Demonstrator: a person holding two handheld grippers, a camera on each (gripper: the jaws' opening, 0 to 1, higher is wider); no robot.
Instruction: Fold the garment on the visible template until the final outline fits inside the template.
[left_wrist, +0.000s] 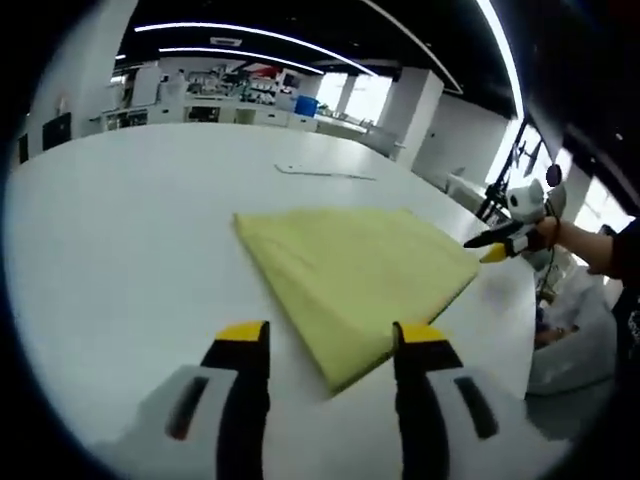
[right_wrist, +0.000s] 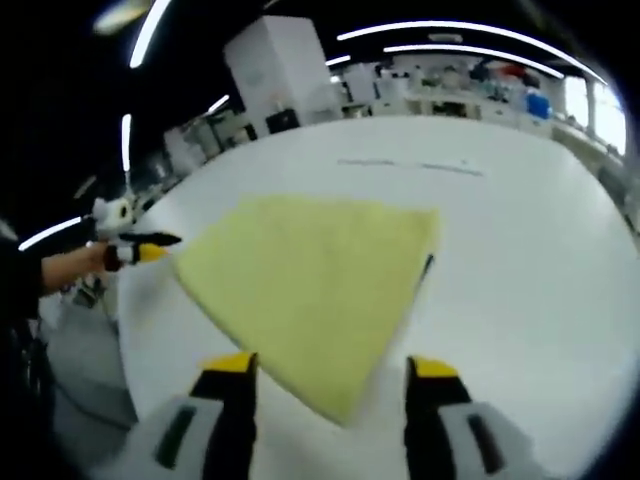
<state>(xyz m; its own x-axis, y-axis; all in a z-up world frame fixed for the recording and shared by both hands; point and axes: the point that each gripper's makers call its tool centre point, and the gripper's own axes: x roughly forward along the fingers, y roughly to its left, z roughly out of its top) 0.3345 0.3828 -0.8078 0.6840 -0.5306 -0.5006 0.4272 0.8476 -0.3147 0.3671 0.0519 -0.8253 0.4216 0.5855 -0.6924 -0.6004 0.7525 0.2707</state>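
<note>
Folded pale-yellow cloth garment (left_wrist: 355, 285) is lying flat on the round white table (left_wrist: 120, 230). Left gripper (left_wrist: 332, 345) and right gripper (right_wrist: 333, 372) are hovering at its near corner, fingers spread wide, holding nothing.

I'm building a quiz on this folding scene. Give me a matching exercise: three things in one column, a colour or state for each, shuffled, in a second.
Things:
1. folded rectangular cloth garment
2. broad round-edged table
3. left tongs

Colours or states:
A. white, bearing the cloth
B. open, holding nothing, yellow-tipped
C. pale yellow, lying flat

Pairs: 1-C, 2-A, 3-B
</note>
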